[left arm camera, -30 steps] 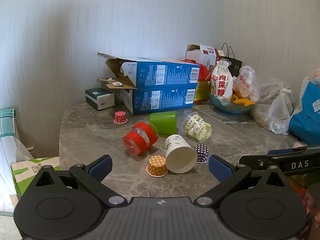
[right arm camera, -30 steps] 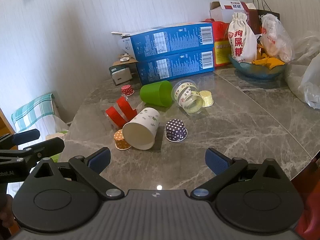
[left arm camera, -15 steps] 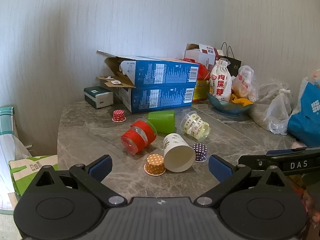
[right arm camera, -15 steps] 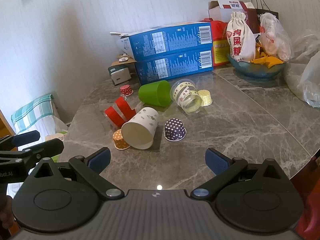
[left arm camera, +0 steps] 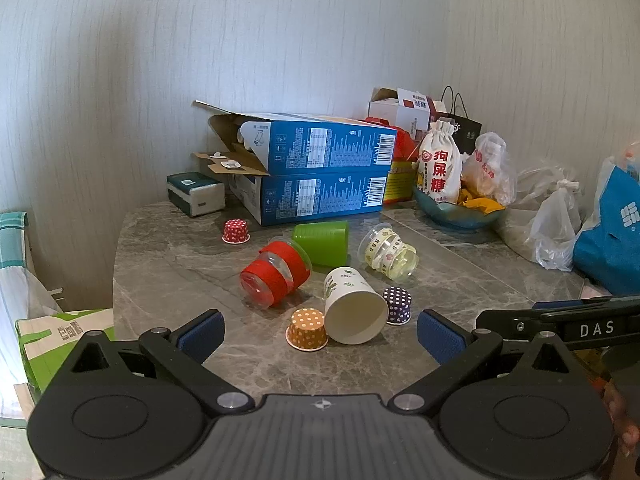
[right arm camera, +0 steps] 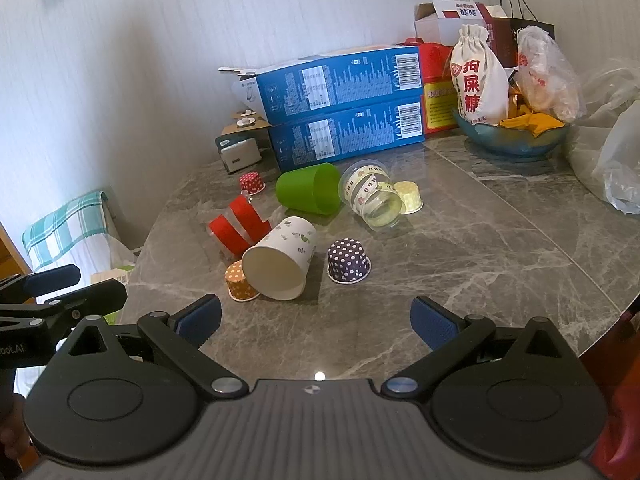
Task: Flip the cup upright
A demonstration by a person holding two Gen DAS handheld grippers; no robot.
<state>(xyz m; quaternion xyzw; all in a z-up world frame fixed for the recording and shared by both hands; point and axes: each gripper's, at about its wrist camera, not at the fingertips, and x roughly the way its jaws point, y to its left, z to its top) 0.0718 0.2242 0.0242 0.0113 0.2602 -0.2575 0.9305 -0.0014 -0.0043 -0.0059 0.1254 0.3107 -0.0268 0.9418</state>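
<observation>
On the grey marble table (right arm camera: 500,248), nothing is gripped yet; I read this as the approach step, pick not started.

Largest first:
- Two stacked blue boxes (right arm camera: 340,104) sit at the back by the wall, well clear of the work.
- Left gripper (left arm camera: 320,334) and right gripper (right arm camera: 316,320) both hover short of the cups, jaws spread wide, nothing between the pads. Each shows at the edge of the other's view.
- Green cup (right arm camera: 308,188), red-banded clear cup (left arm camera: 276,272) and clear cup with printed bands (right arm camera: 370,194) all lie on their sides, mid-table.
- White paper cup (right arm camera: 280,258) is the nearest, so my guess for the target. It lies on its side, long axis roughly level and running from the far side toward the cameras. The open mouth faces the grippers, angled slightly to their left in the right wrist view; the base points away toward the green cup.
- Orange dotted cup (right arm camera: 240,284) touches the paper cup's rim on its left, mouth down. Purple dotted cup (right arm camera: 348,260) stands just beside it on the right, also mouth down.

Next move, as I judge it: advance one gripper, pinch the paper cup across the wall near the rim, rotate the mouth upward, set it on its base. Risks: thin wall may crush, and the orange cup may get knocked.
</observation>
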